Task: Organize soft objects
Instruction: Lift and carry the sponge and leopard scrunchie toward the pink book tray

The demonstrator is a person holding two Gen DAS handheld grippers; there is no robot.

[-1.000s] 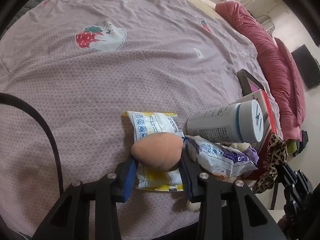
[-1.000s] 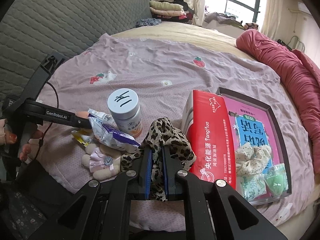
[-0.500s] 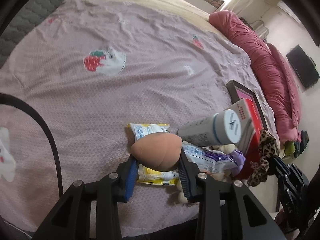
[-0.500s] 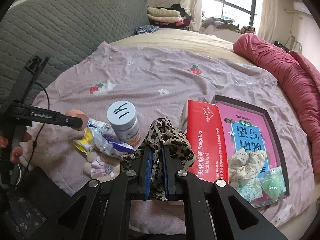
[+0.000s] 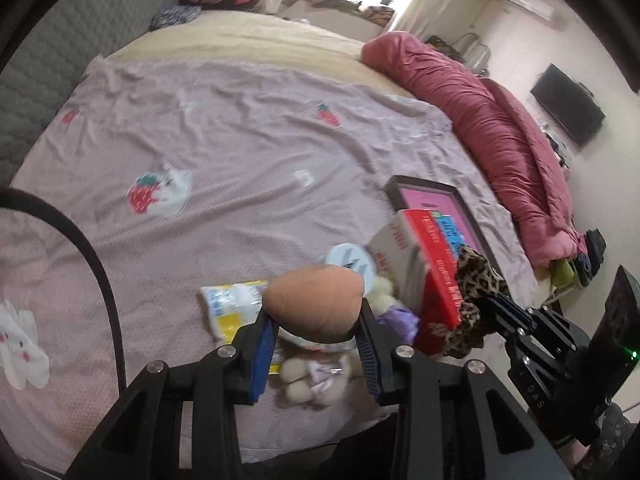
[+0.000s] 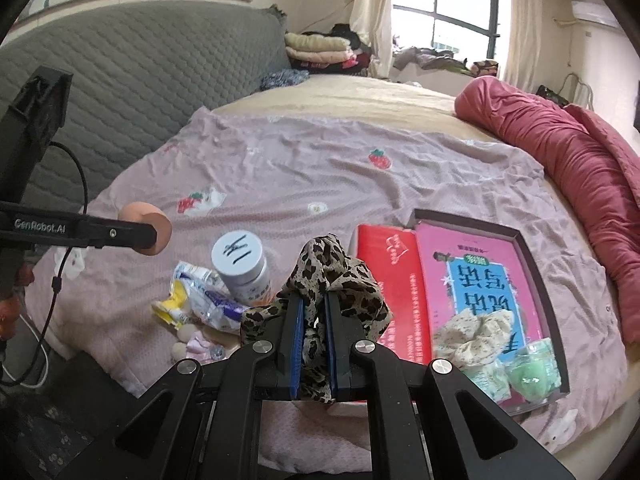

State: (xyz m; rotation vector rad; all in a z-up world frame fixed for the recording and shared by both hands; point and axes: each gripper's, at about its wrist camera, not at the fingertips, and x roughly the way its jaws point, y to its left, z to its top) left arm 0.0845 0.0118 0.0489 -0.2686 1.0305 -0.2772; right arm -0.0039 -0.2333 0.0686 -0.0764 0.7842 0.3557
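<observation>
Pink bedding with strawberry prints covers the bed (image 6: pixel 280 168), and a rolled red quilt (image 6: pixel 560 148) lies along its far right side.

Both hands already carry something soft. The left hand-held gripper (image 5: pixel 316 332) is clamped on a peach sponge (image 5: pixel 316 306), egg-shaped, with its long axis lying across the pads and its narrow end toward the right. The right hand-held gripper (image 6: pixel 312 340) is pressed together on a leopard scrunchie (image 6: pixel 332 276), which bulges out above and around the fingers.

The place for these things seems to be the shallow dark tray (image 6: pixel 532 256) with a pink card inside. A cream scrunchie (image 6: pixel 472 336) and a green sponge (image 6: pixel 532 368) lie in its near end already. In the right wrist view the tray is just to the right of the right hand-held gripper, so this hand is clearly nearer. The left one is well apart, on the other side of the clutter.

Between the left hand-held gripper and the tray stand a white bottle (image 6: pixel 242 268) and a red box (image 6: pixel 392 280) that leans on the tray's left edge. I judge that the sponge must pass over both. Below it lie snack packets (image 6: pixel 200 300) and a small plush toy (image 5: pixel 316 376) near the bed's edge, still to be sorted.
</observation>
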